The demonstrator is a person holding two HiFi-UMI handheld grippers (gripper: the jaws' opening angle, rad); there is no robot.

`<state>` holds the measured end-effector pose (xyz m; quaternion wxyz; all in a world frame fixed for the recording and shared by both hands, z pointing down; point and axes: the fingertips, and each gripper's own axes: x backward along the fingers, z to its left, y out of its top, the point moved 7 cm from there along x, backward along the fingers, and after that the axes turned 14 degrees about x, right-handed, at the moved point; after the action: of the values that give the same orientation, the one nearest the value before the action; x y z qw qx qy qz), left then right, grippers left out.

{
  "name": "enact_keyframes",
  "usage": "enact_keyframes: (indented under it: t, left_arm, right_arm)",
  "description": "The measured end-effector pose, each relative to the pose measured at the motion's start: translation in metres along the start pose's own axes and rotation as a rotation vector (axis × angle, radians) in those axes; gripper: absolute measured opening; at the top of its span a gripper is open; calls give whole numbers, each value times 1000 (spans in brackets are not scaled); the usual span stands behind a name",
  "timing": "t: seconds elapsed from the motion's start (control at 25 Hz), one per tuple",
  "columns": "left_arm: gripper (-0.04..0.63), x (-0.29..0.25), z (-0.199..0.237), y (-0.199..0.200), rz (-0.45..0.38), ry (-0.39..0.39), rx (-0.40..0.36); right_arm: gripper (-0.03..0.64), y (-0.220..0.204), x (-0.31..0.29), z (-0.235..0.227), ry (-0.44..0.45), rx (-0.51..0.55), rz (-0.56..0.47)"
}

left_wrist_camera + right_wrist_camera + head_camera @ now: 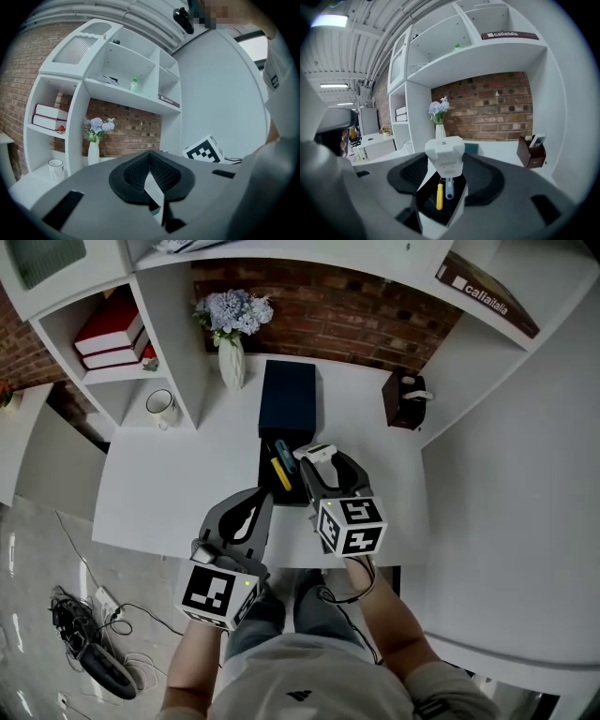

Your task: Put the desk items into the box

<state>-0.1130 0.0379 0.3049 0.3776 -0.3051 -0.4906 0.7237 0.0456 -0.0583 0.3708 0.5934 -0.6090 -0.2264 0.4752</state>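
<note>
- Right gripper clenched on a white plastic item; the item sits upright between the two black pads and sticks out past the tips.
- The held item hangs over the open black box, above its right part and not touching the bottom.
- The box sits in the middle of the white desk. Its navy lid is just behind it, touching the far edge.
- Inside the box: a yellow pen-like item and a blue one lie side by side, close together. The right gripper view shows them directly below the held item.
- Left gripper has its jaws pressed together with nothing between them. It is over the desk's near edge, just left of the box and beside the right gripper.
- White vase with pale blue flowers is at the back of the desk, left of the lid.
- White mug is in the lower shelf bay on the left, with red books in the bay above.
- Brown desk organizer is at back right, well apart from the box, with a white object standing in it.
</note>
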Motion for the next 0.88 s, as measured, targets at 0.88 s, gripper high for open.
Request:
enact_keyframes:
  t: [0.88]
  left_arm:
    - [11,0,35,-9,10,54,47]
  right_arm:
    - [237,-67,-45,40,177,-15,169]
